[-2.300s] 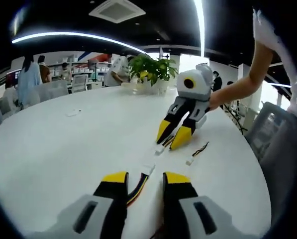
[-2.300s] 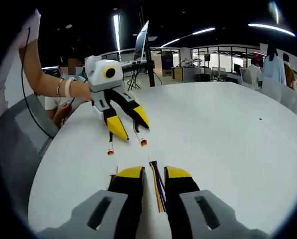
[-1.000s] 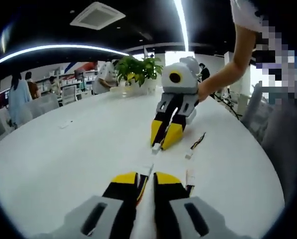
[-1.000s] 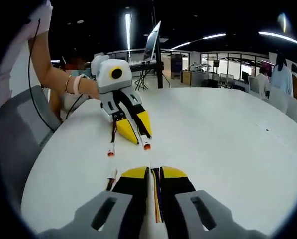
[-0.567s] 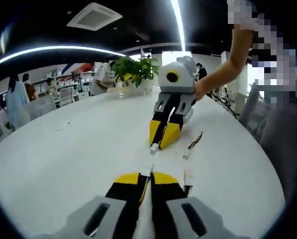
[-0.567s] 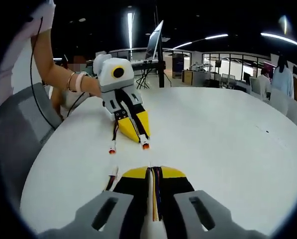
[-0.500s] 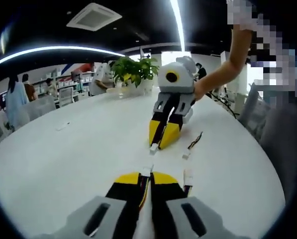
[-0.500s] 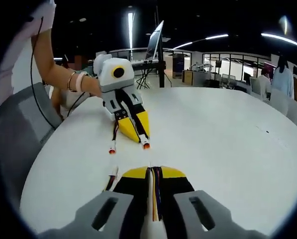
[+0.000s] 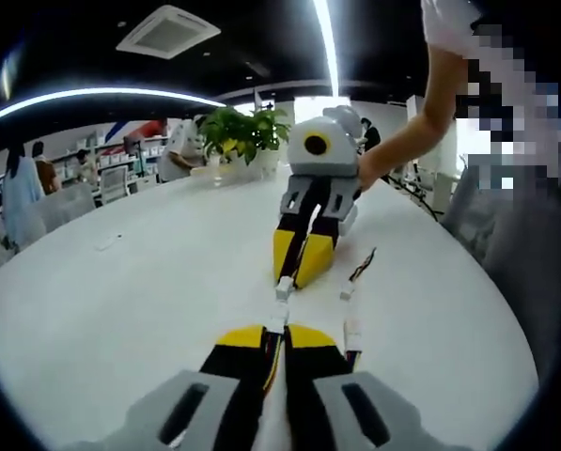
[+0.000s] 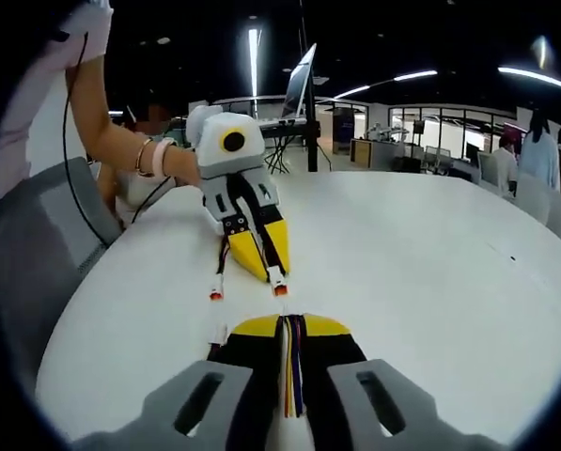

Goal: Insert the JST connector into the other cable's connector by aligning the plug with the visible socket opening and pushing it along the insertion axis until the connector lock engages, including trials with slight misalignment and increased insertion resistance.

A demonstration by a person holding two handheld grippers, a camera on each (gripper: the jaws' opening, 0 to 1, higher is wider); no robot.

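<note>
Above the white table (image 9: 120,282), the left gripper (image 9: 272,335) and right gripper (image 10: 289,324) each clamp a cable, white plugs (image 9: 283,287) nearly meeting.

white plug (image 9: 284,288), facing socket (image 9: 276,322), nearly touching

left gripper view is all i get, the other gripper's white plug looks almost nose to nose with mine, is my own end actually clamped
Observer: Yes. In the right gripper view, the left gripper is shut on its cable, and an orange-tipped connector sticks out just past its fingers.
Operator: and the other side's hold
Observer: The right gripper has its fingers closed on a flat bunch of coloured wires running straight between them.
Operator: anything loose nearby
Observer: A second orange-tipped connector lies loose on the table beside the left gripper.
</note>
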